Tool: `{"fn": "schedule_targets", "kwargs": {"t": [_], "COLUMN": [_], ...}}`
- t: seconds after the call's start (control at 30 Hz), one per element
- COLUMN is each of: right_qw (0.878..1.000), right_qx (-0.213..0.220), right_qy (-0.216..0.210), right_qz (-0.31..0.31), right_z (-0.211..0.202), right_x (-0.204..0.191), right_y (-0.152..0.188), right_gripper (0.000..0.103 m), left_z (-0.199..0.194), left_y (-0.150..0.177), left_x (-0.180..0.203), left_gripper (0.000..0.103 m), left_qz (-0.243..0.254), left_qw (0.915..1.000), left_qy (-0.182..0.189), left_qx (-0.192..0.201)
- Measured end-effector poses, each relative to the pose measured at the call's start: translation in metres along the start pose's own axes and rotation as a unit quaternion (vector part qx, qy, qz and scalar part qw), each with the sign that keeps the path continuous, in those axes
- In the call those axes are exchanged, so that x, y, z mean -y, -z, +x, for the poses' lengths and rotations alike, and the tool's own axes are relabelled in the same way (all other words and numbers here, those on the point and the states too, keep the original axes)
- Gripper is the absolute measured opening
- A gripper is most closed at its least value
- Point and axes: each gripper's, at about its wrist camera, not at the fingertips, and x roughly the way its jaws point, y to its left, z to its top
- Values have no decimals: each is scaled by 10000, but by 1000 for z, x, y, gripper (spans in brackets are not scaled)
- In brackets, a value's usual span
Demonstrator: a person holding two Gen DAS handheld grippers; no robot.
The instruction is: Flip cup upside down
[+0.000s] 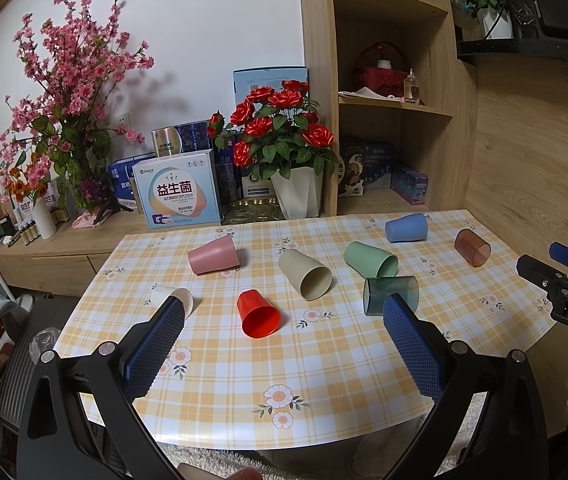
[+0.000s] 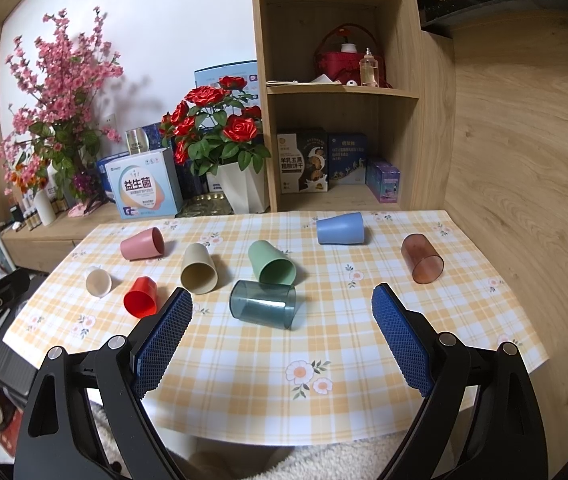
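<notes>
Several cups lie on their sides on the plaid table (image 1: 324,380): white (image 1: 163,295), red (image 1: 257,315), pink (image 1: 213,256), beige (image 1: 306,275), green (image 1: 370,259), clear teal (image 1: 390,291), blue (image 1: 406,228), clear brown (image 1: 472,247). They also show in the right wrist view: red (image 2: 141,297), teal (image 2: 263,304), green (image 2: 271,263), brown (image 2: 422,258). My left gripper (image 1: 284,312) is open and empty above the near table edge, in line with the red cup. My right gripper (image 2: 281,304) is open and empty, in line with the teal cup.
A white pot of red roses (image 1: 298,196), boxes (image 1: 177,192) and pink blossoms (image 1: 63,92) stand on the low cabinet behind the table. A wooden shelf unit (image 2: 340,92) rises at the back right. The right gripper's body (image 1: 564,292) shows at the left view's right edge.
</notes>
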Motion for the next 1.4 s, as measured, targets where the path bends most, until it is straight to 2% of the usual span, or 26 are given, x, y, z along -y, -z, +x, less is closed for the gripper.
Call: {"fn": "schedule_targets", "kwargs": {"t": [0.27,0.43,0.53,0.7,0.93,1.13,1.27,1.4], "right_qw": [9998,9990,9989,9969,9941,9916,9888,9848], "right_qx": [-67,-203,-225,-455,-623,-895,-1183,-1485], "right_qy": [-1,-7,62,-41,-48,-165,-269,-355], "right_qz": [185,390,415,648,890,923,866,826], "right_z": [0,11,18,40,71,98,117,135], "right_x": [3,12,17,28,45,45,42,40], "right_y": [7,9,13,20,20,28,33,39], "right_gripper": [88,88,88,88,88,88,88,88], "left_z": [2,22,25,31,54,81,106,131], "left_y": [4,26,29,31,43,52,52,44], "left_x": [-1,-12,-19,-33,-68,-99,-119,-141], "left_gripper": [97,97,97,97,97,97,97,97], "left_qz": [-26,-372,-396,-281,-628,-1131,-1339,-1469], "left_qw": [10000,9991,9988,9992,9962,9882,9787,9735], "left_qy": [-18,88,164,-150,-350,-334,-779,-1012], "left_qx": [-9,-169,-228,-246,-497,-977,-1351,-1429]}}
